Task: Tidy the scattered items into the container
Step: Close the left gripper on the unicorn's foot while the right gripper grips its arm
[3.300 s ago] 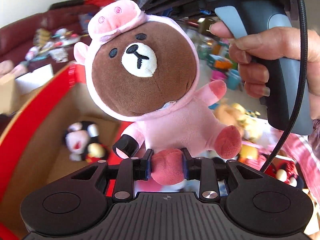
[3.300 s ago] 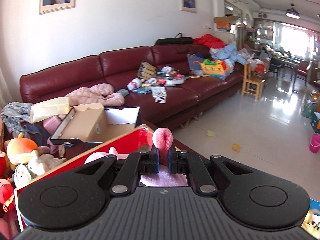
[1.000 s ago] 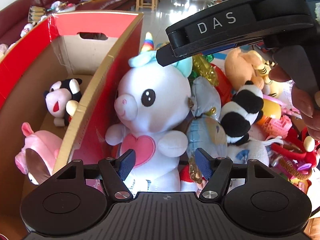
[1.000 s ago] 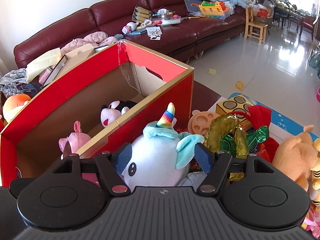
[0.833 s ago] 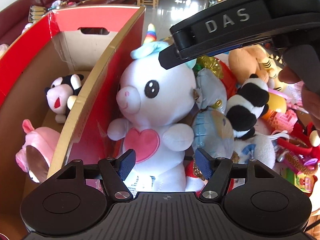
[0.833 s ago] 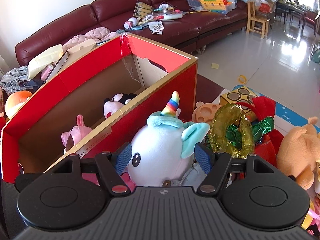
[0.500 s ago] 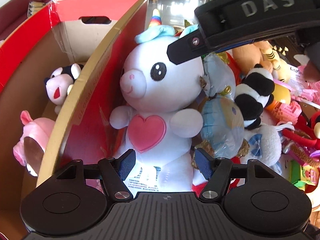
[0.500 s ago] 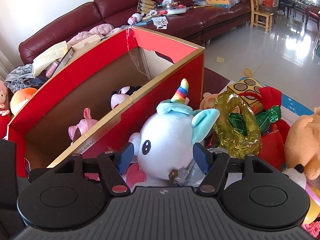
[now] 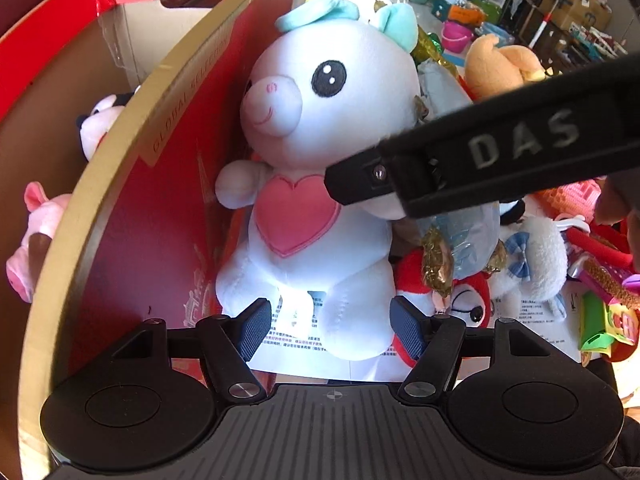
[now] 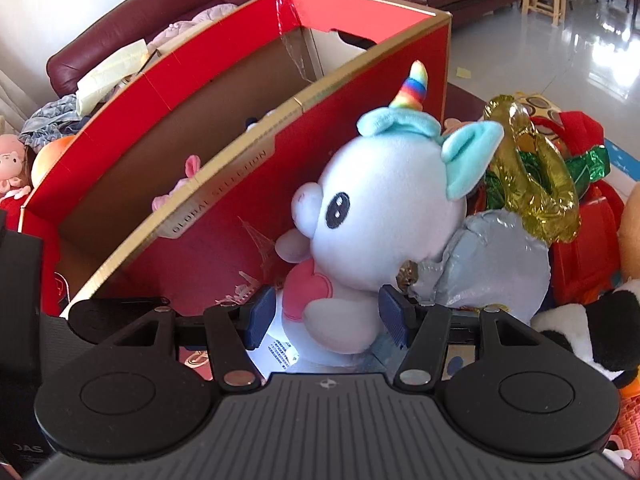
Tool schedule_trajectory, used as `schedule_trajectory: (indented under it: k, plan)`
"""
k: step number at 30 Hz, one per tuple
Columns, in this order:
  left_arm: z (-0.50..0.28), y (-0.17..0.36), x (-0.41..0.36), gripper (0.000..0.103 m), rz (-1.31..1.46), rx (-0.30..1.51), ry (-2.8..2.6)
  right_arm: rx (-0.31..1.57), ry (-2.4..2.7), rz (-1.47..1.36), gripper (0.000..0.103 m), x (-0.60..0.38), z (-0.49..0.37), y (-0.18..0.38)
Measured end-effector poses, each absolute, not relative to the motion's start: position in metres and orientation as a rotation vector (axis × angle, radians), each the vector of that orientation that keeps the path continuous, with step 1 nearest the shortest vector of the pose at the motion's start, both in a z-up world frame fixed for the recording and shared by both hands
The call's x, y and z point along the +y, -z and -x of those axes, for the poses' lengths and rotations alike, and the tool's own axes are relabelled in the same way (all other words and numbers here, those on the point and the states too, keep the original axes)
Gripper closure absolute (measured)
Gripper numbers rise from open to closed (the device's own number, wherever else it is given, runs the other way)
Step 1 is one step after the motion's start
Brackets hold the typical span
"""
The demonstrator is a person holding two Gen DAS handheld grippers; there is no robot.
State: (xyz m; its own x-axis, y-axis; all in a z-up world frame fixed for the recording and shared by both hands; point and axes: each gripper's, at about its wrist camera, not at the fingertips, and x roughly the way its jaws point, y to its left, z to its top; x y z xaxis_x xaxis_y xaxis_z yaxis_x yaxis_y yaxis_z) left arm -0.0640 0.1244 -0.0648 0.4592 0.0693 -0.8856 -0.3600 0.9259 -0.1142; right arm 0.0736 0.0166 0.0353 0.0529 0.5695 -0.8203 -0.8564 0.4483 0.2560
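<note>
A white unicorn plush [image 9: 320,184] with a pink heart and rainbow horn sits upright against the outside of the red cardboard box [image 9: 120,152]. It also shows in the right wrist view [image 10: 380,224], beside the box [image 10: 240,184]. My left gripper [image 9: 332,326] is open, its fingers on either side of the plush's legs. My right gripper [image 10: 326,316] is open around the plush's body from the side; its black body crosses the left wrist view [image 9: 500,156]. A pink-hooded bear plush [image 9: 32,240] and a black-and-white plush [image 9: 100,124] lie inside the box.
A heap of toys lies to the right: silver and gold foil balloons [image 10: 504,268], a panda plush [image 10: 592,332], an orange plush [image 9: 496,64], red toys [image 10: 580,240]. A printed paper sheet [image 9: 296,344] lies under the unicorn. A maroon sofa [image 10: 160,12] stands behind the box.
Both grippers have moved down and closer to the unicorn, which now fills more of each view. Both stay open. The pink bear, held earlier, lies in the box.
</note>
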Motion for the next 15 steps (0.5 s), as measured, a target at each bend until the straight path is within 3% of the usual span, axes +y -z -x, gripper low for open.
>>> schedule_trajectory:
  k: [2, 4, 10, 15]
  plan:
    - [0.063, 0.068, 0.125, 0.025, 0.312, 1.069, -0.27, 1.053, -1.097, 0.353, 0.041, 0.018, -0.072, -0.026]
    - [0.062, 0.069, 0.127, 0.025, 0.316, 1.072, -0.273, 1.031, -1.07, 0.388, 0.055, 0.017, -0.068, -0.019]
    - [0.06, 0.072, 0.127, 0.025, 0.302, 1.084, -0.277, 1.018, -1.033, 0.29, 0.074, -0.006, -0.087, -0.027]
    - [0.063, 0.063, 0.128, 0.021, 0.317, 1.054, -0.253, 1.006, -1.006, 0.235, 0.078, -0.032, -0.102, -0.036]
